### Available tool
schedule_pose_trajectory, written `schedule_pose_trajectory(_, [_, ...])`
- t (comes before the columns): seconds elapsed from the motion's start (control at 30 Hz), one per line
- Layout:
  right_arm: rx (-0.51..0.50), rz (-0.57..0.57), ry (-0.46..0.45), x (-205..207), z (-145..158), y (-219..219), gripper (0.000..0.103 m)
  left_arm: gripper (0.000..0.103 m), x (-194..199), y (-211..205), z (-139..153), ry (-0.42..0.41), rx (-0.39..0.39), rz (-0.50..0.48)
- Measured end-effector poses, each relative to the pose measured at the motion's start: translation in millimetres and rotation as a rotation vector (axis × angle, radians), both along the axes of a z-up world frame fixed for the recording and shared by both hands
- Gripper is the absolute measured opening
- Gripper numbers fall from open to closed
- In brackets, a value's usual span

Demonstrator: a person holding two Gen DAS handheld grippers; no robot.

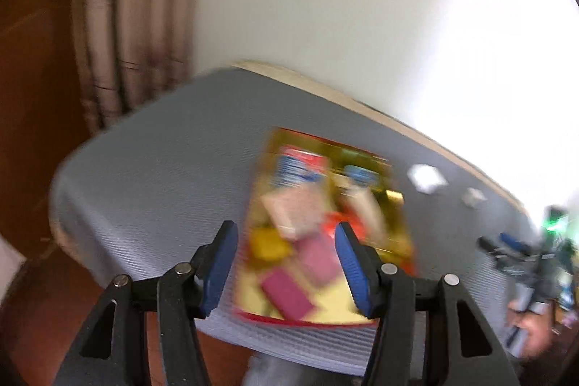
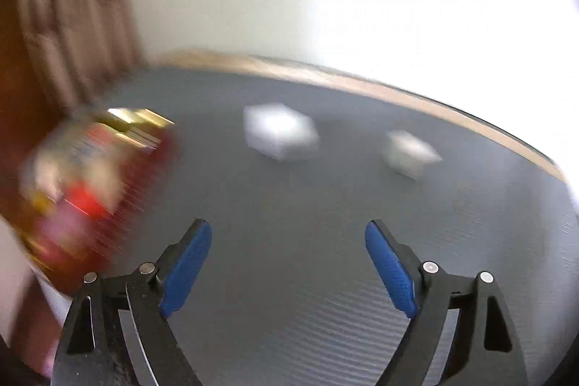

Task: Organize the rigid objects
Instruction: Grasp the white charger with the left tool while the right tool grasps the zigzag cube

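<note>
The right gripper (image 2: 287, 234), blue-padded, gapes empty; next, probably, reach a small white block (image 2: 278, 131) for the gold tray (image 2: 137, 118).

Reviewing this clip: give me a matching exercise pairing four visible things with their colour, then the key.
Things:
1. Flat rectangular box with a printed lid
2. Larger small box on the table
3. Textured table covering
4. Pads of the right tool

Colours:
A. blue
B. white
C. gold and red
D. grey

Pairs: 1-C, 2-B, 3-D, 4-A
</note>
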State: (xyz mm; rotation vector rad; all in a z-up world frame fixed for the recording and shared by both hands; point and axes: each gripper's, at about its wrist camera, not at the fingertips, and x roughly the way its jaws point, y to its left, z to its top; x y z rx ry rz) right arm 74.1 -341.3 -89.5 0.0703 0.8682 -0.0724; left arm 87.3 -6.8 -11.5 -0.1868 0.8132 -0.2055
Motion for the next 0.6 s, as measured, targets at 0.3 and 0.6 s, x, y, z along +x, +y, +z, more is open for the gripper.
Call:
schedule_pose_trajectory(0.3, [0.050, -0.321, 0.074, -79, -59, -154, 0.094, 0.057, 59, -133, 4, 0.155, -0.045, -0.338])
schedule_pose_trajectory(0.6, [0.124, -0.261, 0.038, -84, -66, -153, 0.098, 0.057, 166, -250, -31, 0.378, -0.085, -0.261])
